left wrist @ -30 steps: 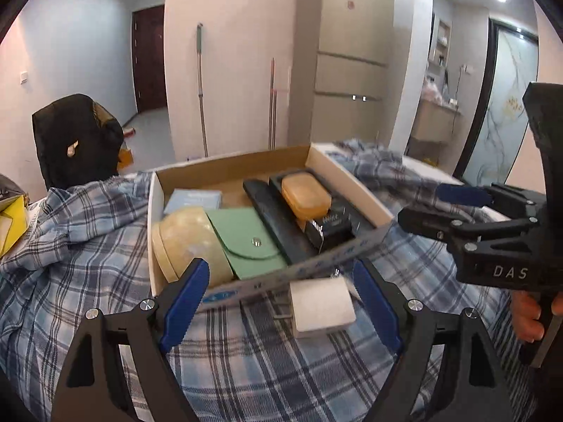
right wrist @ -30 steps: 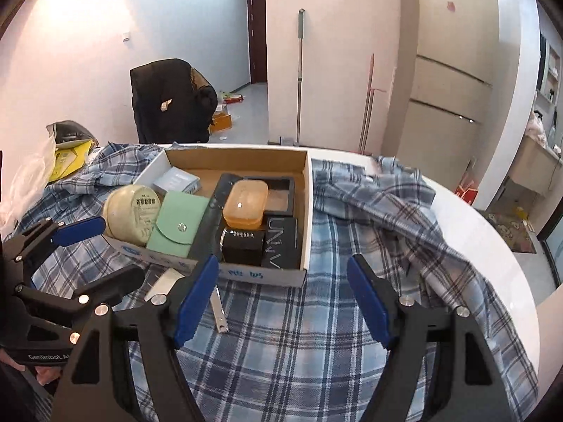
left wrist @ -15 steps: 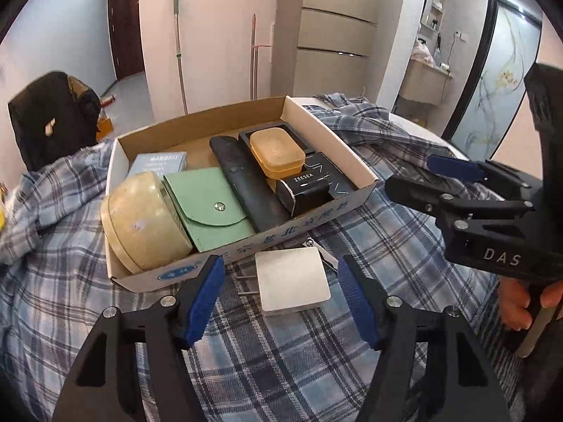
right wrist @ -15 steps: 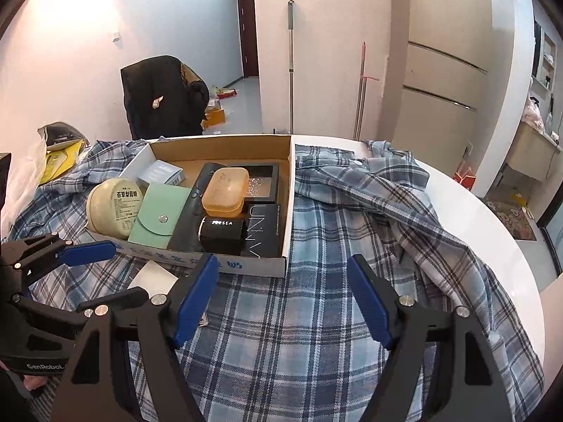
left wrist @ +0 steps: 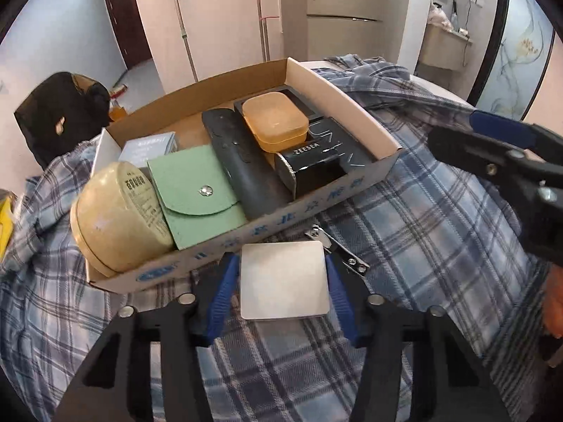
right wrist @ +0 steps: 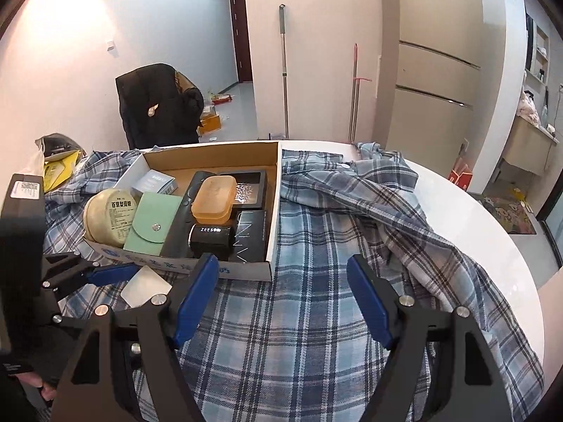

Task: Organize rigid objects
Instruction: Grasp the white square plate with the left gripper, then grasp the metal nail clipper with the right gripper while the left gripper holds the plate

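**Left gripper closes around the white square block**

While the white square block lies on the plaid cloth low in the frame's centre, just before the cardboard box, the left gripper has just been closing, its blue pads against the block's sides. Nail clippers lie just right. The right gripper hangs apart, empty.

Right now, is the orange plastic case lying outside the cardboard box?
No. The orange plastic case lies inside the cardboard box, resting on top of the dark items there.

left gripper: tilted down, jaws just closing, pads against both sides | right gripper: jaws wide, empty
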Tool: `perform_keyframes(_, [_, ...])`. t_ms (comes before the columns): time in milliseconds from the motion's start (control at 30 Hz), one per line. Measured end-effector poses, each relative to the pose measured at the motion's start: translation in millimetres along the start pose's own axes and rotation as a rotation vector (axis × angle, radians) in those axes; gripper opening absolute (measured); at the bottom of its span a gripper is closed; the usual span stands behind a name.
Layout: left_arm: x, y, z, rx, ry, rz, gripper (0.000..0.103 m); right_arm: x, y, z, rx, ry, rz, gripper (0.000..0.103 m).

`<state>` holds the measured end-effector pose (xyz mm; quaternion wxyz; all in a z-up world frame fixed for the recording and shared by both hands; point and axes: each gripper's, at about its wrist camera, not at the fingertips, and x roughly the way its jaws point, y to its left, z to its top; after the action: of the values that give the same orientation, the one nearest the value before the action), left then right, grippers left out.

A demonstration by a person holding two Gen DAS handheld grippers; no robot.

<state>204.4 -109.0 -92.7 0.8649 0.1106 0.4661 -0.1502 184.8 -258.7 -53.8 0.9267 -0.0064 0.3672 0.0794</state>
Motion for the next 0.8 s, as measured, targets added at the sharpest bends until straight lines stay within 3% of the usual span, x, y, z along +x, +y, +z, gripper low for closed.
perform_keyframes(200, [-1.2,-2.2,-0.1,0.007,0.004,0.003,0.051,1.9,1.0,-1.2,-0.01,0.009,-0.015,0.074])
perform_keyframes(333, [-12.2,4.0,-5.1,-0.016,0.0,-0.064,0.051,2.4,0.3,-0.6,-0.007,0.007,-0.022,0.074])
perform_keyframes(567, [-47.0,29.4,-23.1,-0.045,-0.06,-0.023,0.051,9.4,9.1,-3.4,-0.032,0.046,-0.01,0.07])
perform_keyframes(667, [-58.4,47.9,-32.4,-0.082,-0.085,-0.003,0.051,8.4,13.3,-2.4,-0.024,0.059,0.03,0.059])
perform_keyframes(800, [-65.9,65.3,-43.1,-0.113,-0.107,0.012,0.05,9.0,26.5,0.8,-0.032,0.103,0.13,0.054])
